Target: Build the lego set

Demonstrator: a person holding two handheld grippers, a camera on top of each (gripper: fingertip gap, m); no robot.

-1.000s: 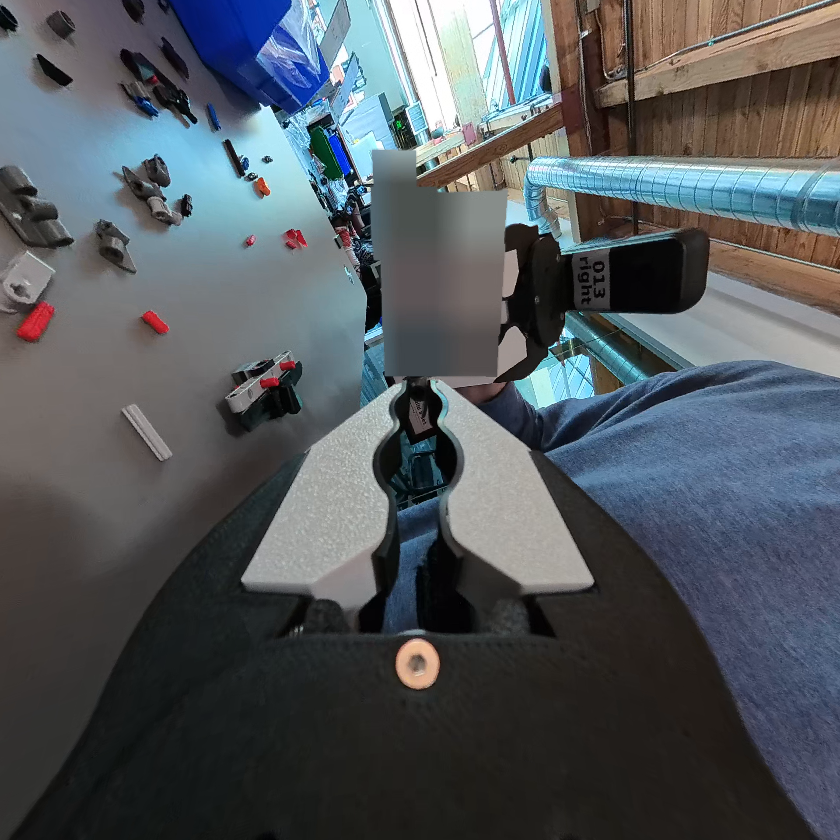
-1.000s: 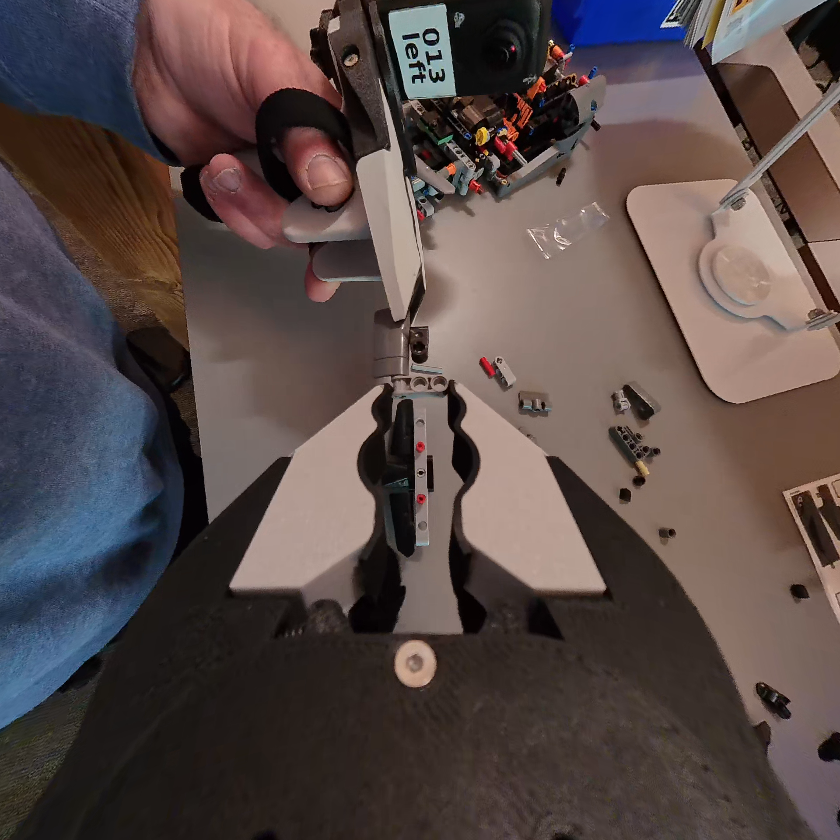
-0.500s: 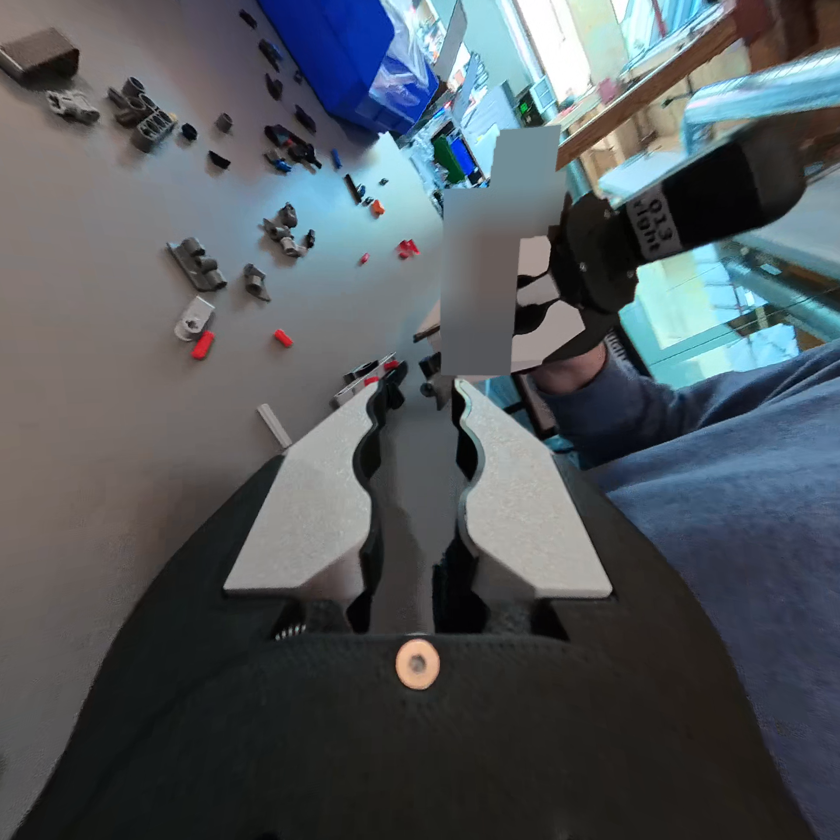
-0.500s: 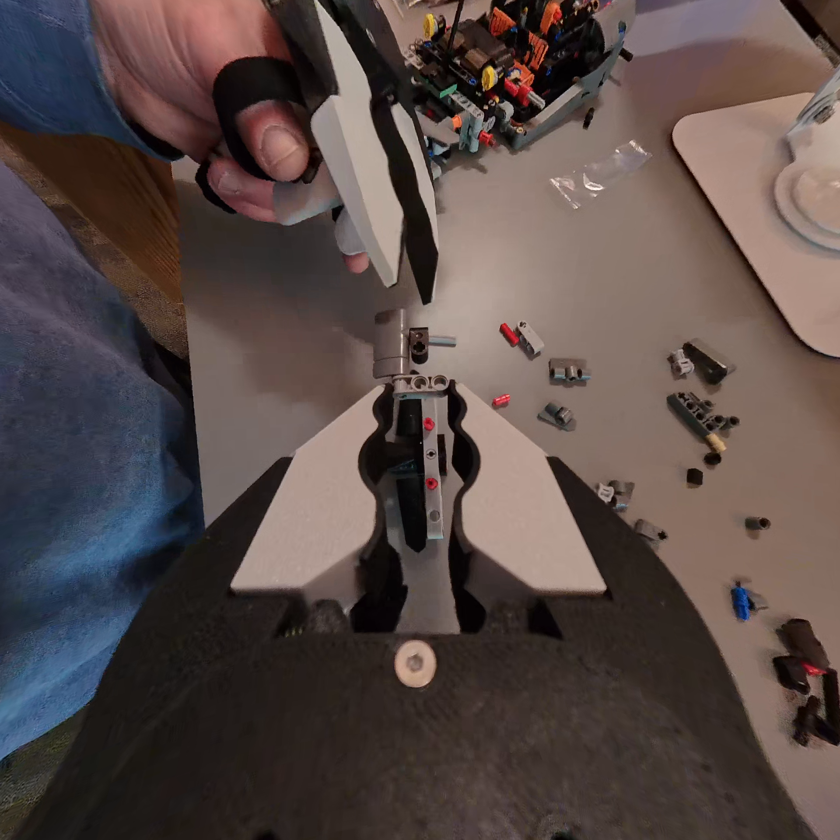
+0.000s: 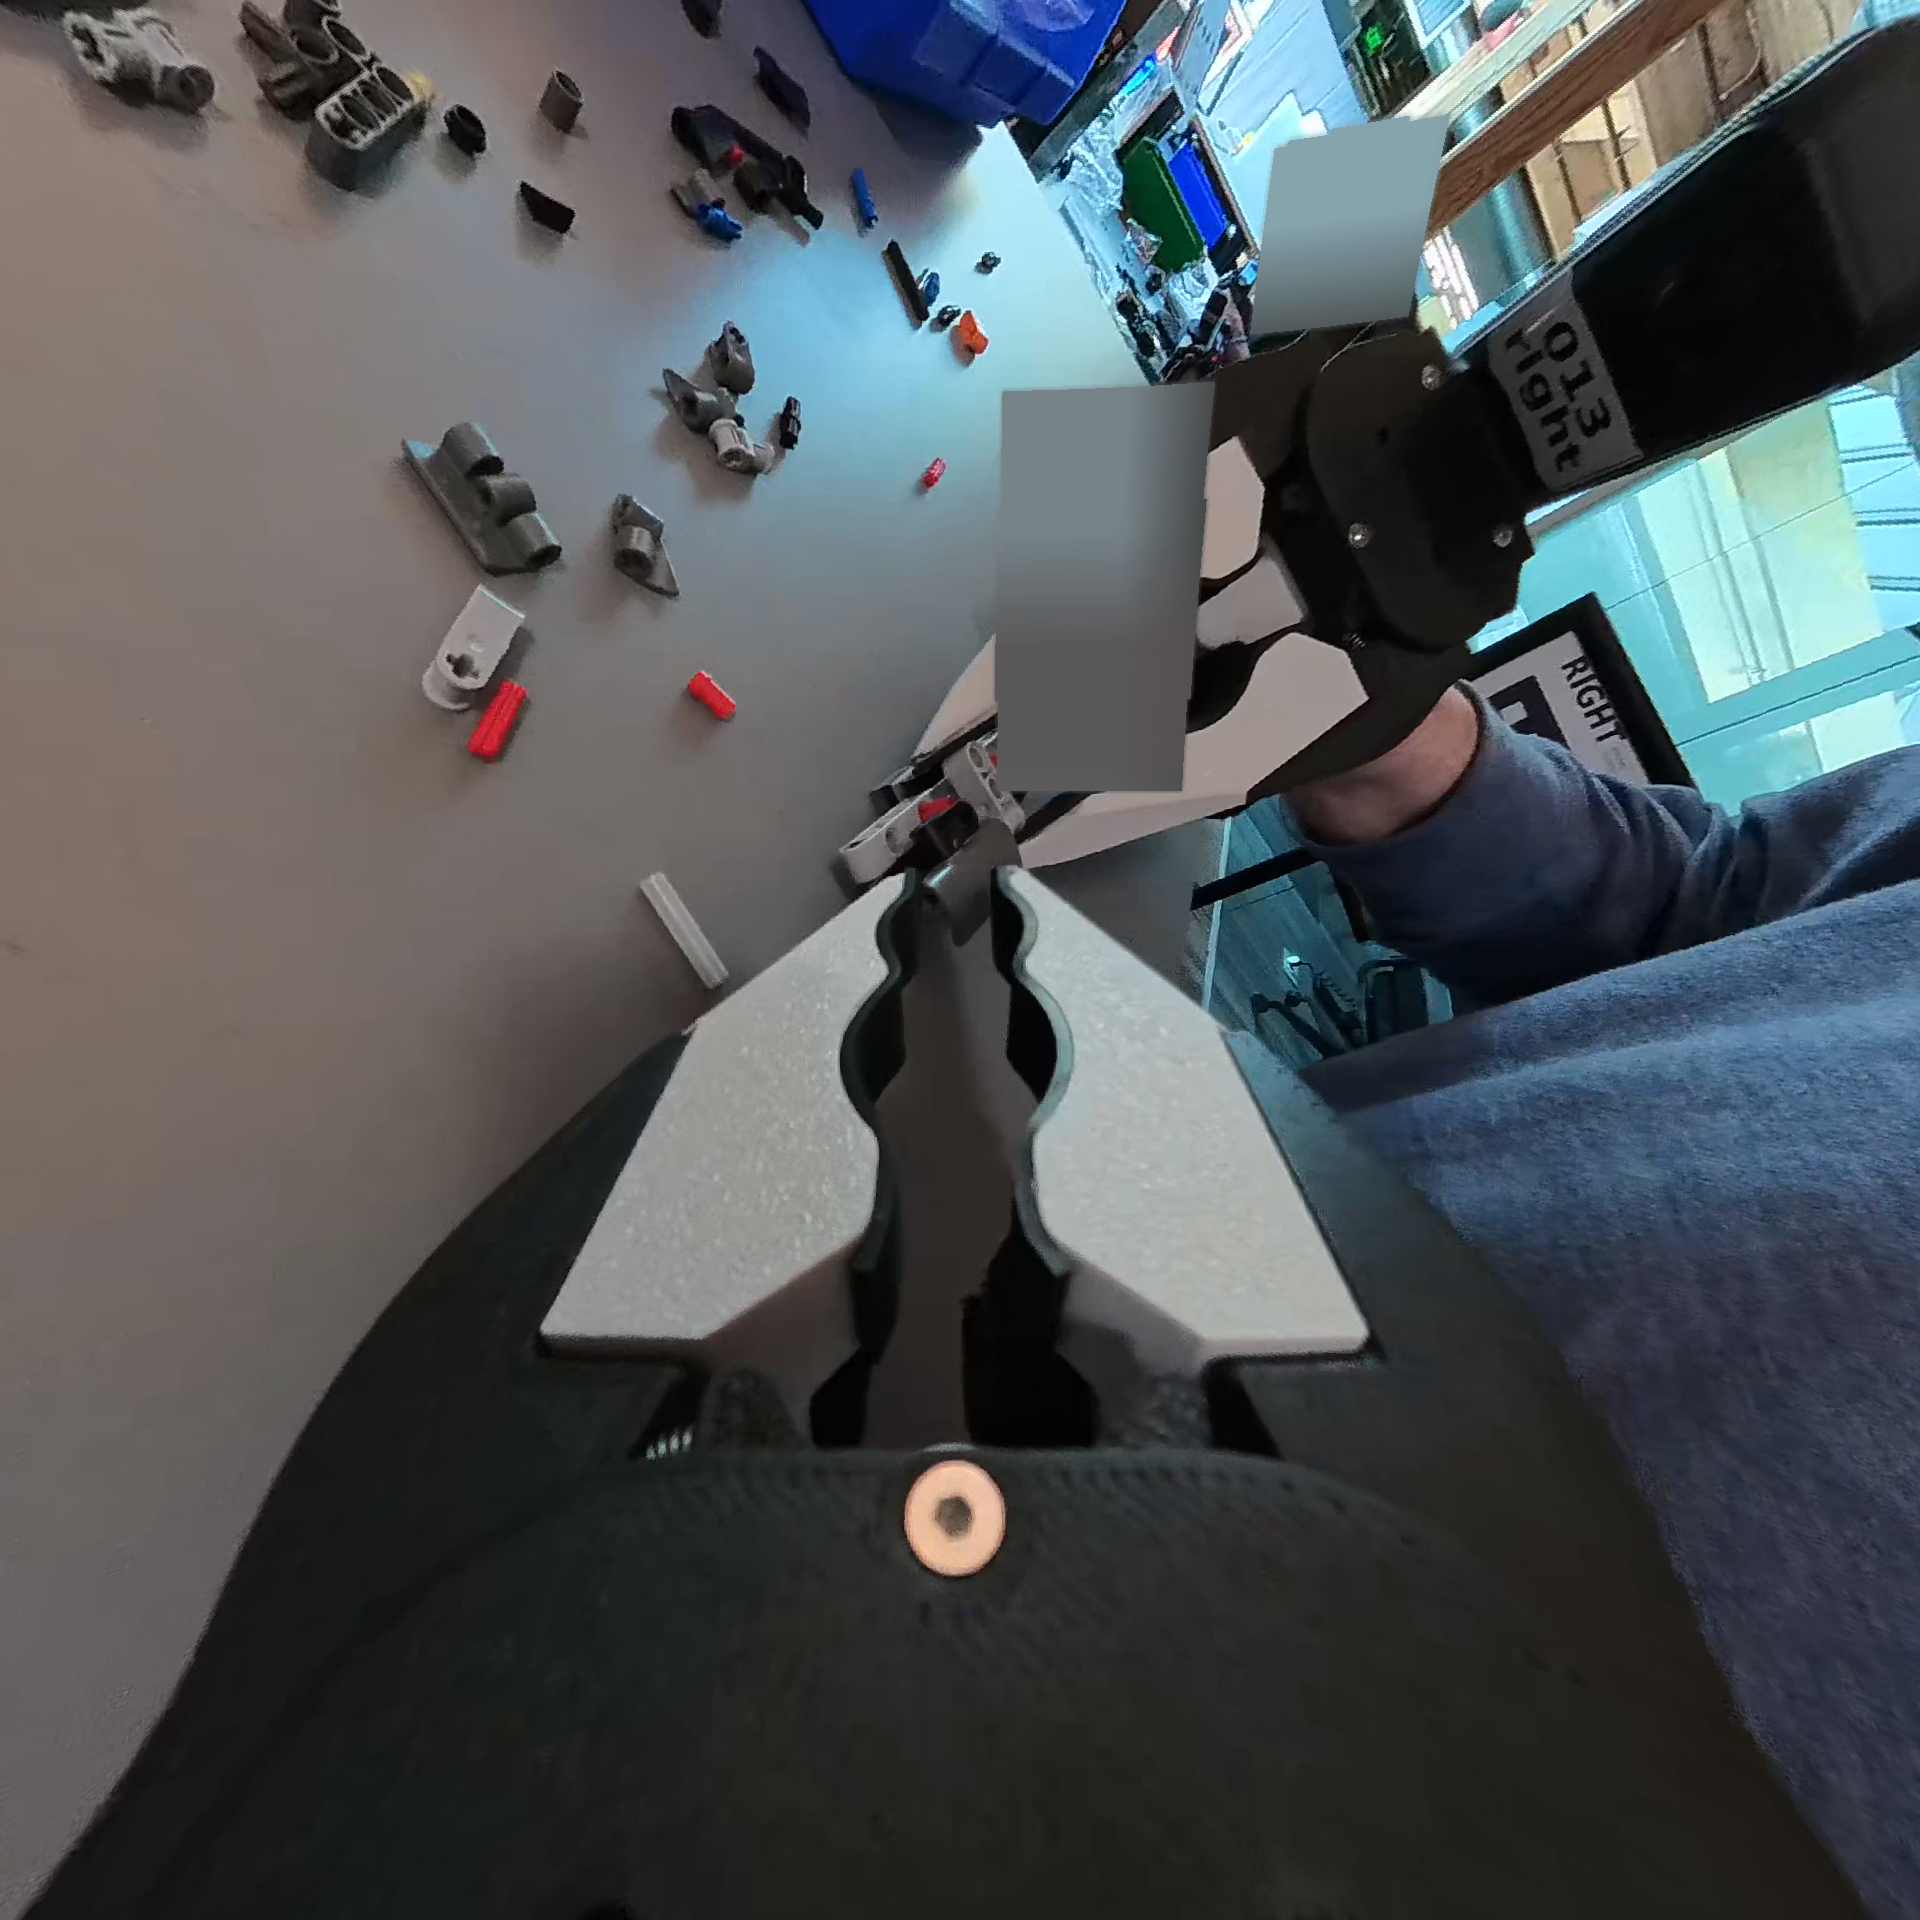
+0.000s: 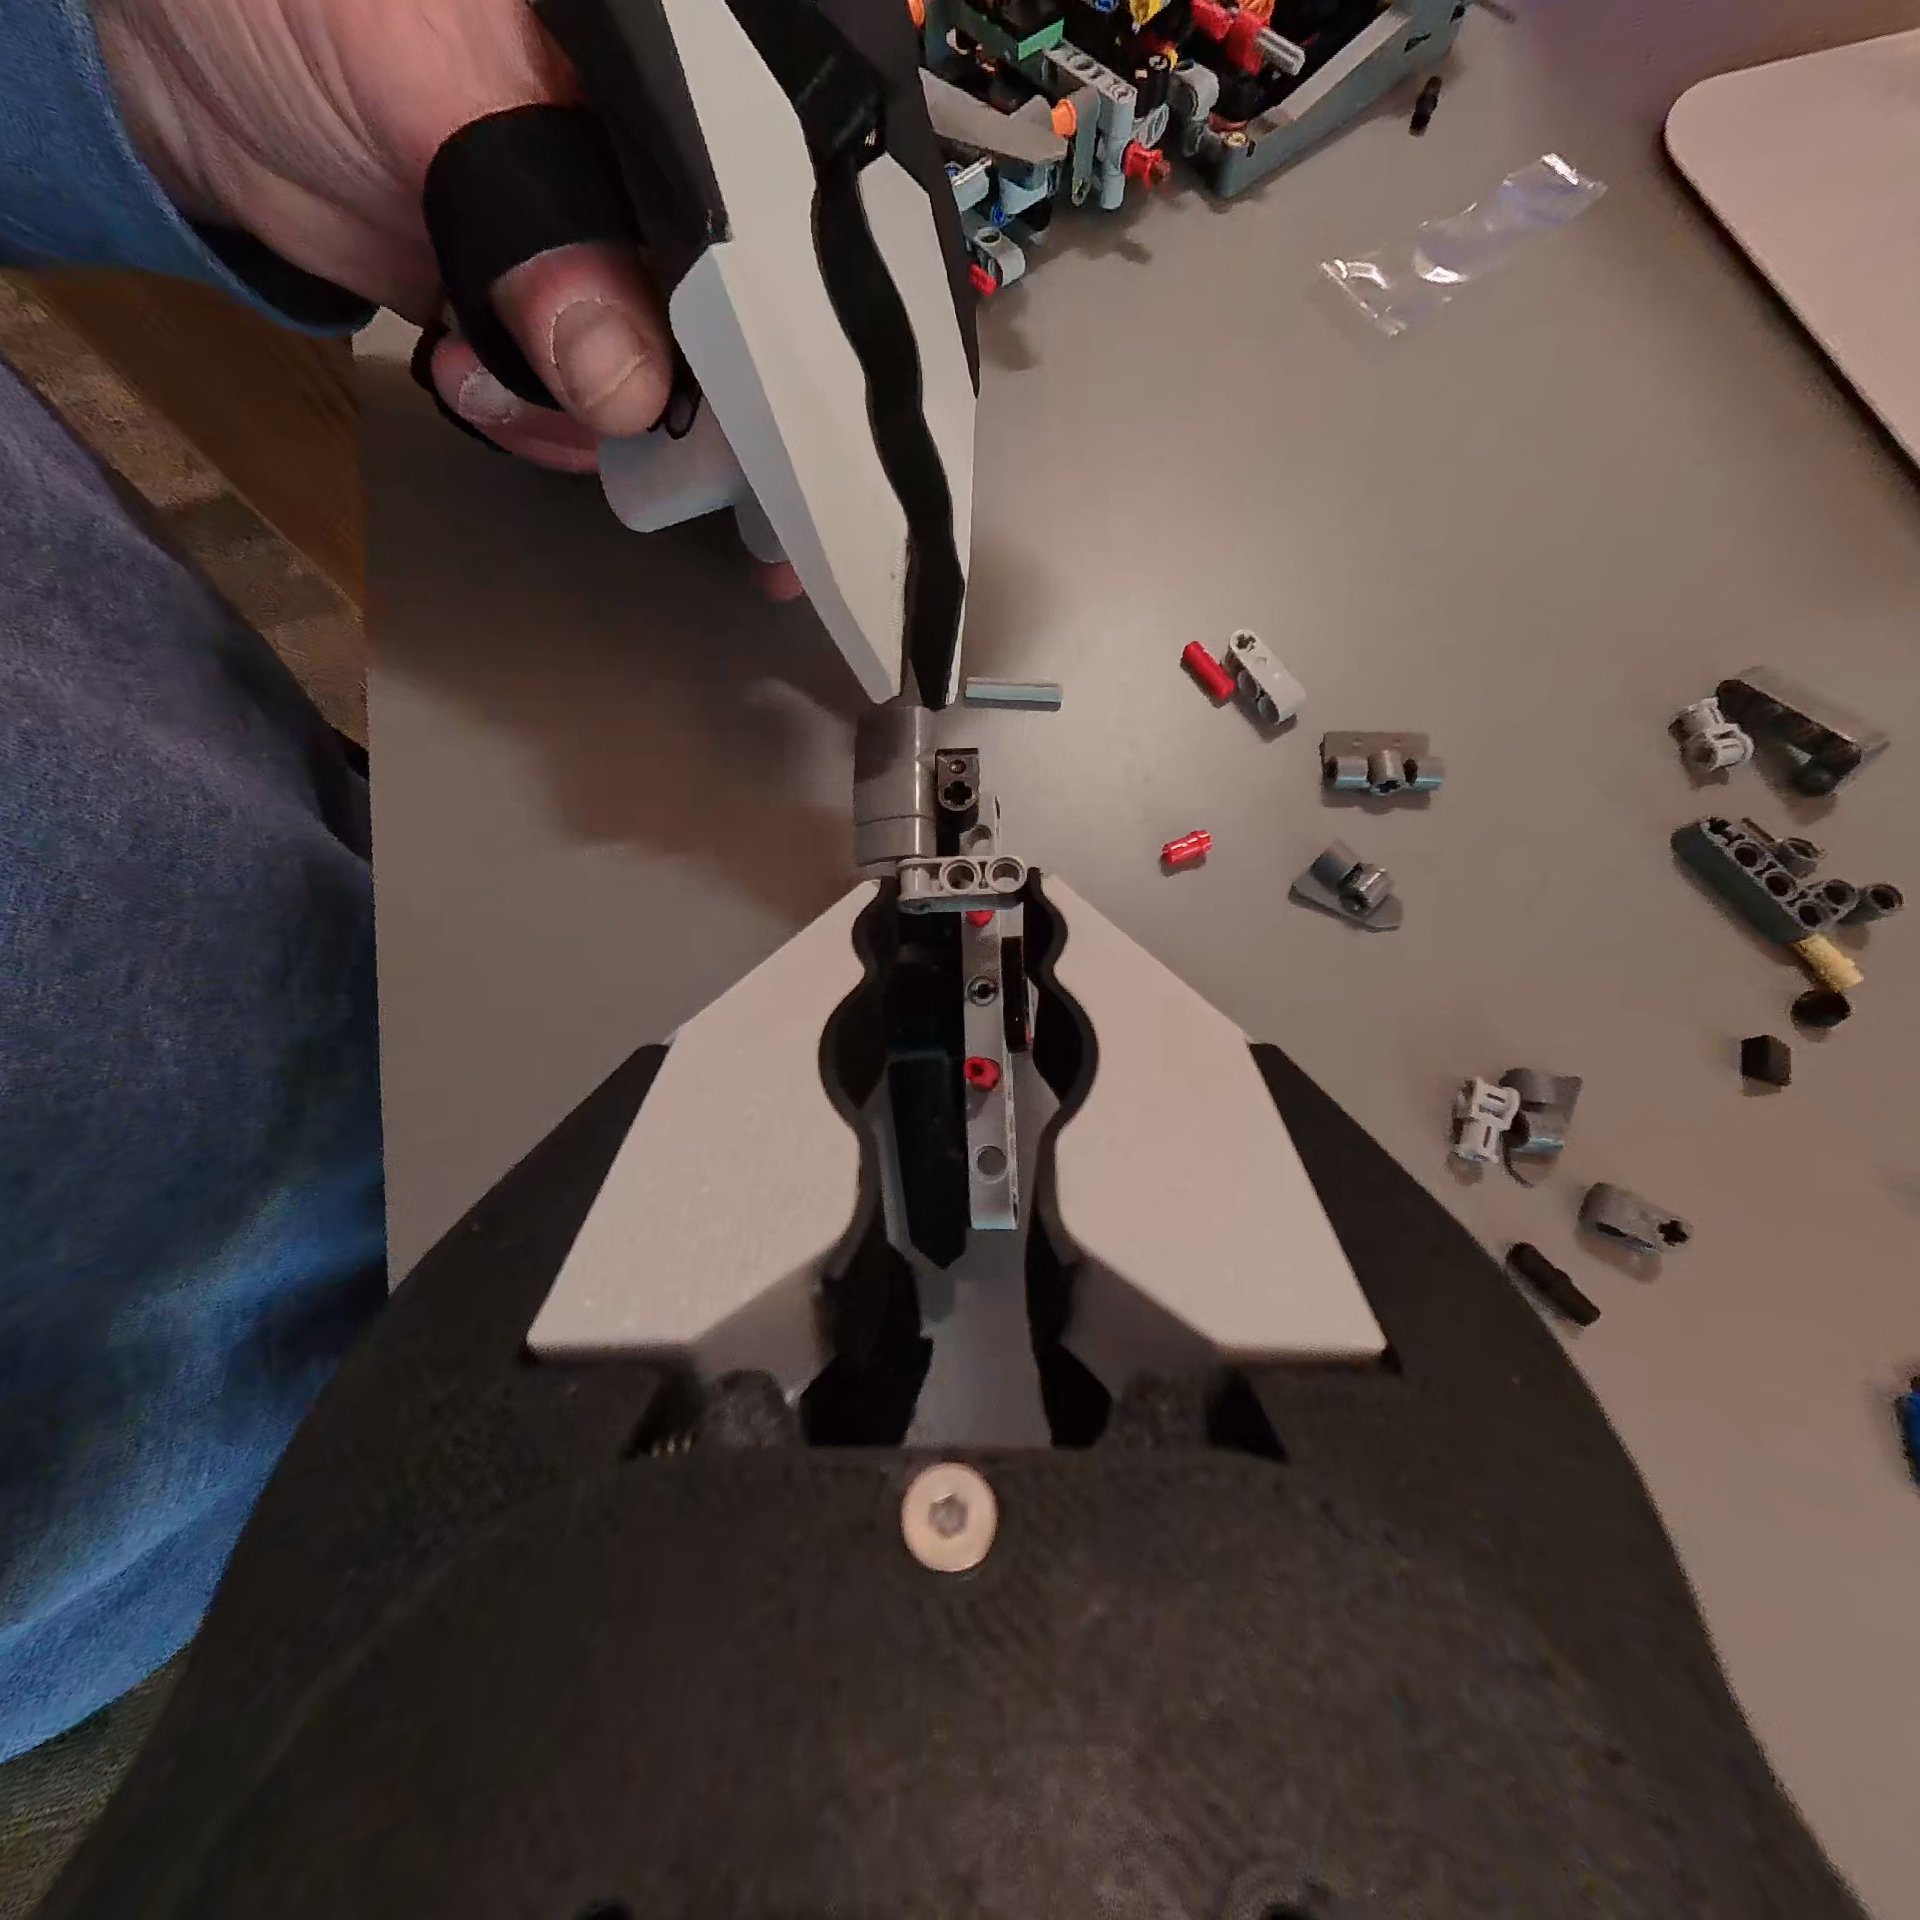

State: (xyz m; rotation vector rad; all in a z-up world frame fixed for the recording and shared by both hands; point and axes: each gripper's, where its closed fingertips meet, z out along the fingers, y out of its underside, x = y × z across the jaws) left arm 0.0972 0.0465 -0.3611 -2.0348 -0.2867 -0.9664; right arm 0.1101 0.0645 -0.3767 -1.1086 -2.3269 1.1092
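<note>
My right gripper [image 6: 956,888] is shut on a small sub-assembly [image 6: 982,1049] made of a black panel and a light grey beam with red pins. It holds it upright between the fingers. A dark grey cylinder piece [image 6: 888,774] sticks out above the fingertips. My left gripper [image 6: 925,681] comes down from above, and its narrowed tips close on the top end of that cylinder. In the left wrist view the cylinder [image 5: 968,894] fills the gap between the left gripper's [image 5: 956,888] tips. The sub-assembly [image 5: 935,816] and the right gripper [image 5: 1371,540] show just beyond.
A grey table [image 6: 1351,468] carries loose pieces: red pins [image 6: 1184,847], grey connectors [image 6: 1377,769] and a dark beam [image 6: 1777,883]. A large colourful model [image 6: 1143,94], a plastic bag [image 6: 1465,244] and a white base [image 6: 1829,208] lie at the back. A blue bin [image 5: 966,52] stands farther off. Both grippers' tips are close together, under 4 cm apart.
My left gripper let go of the dark grey cylinder and drew back open. It has now come back to the cylinder's top with narrower jaws. My right gripper kept its hold.
</note>
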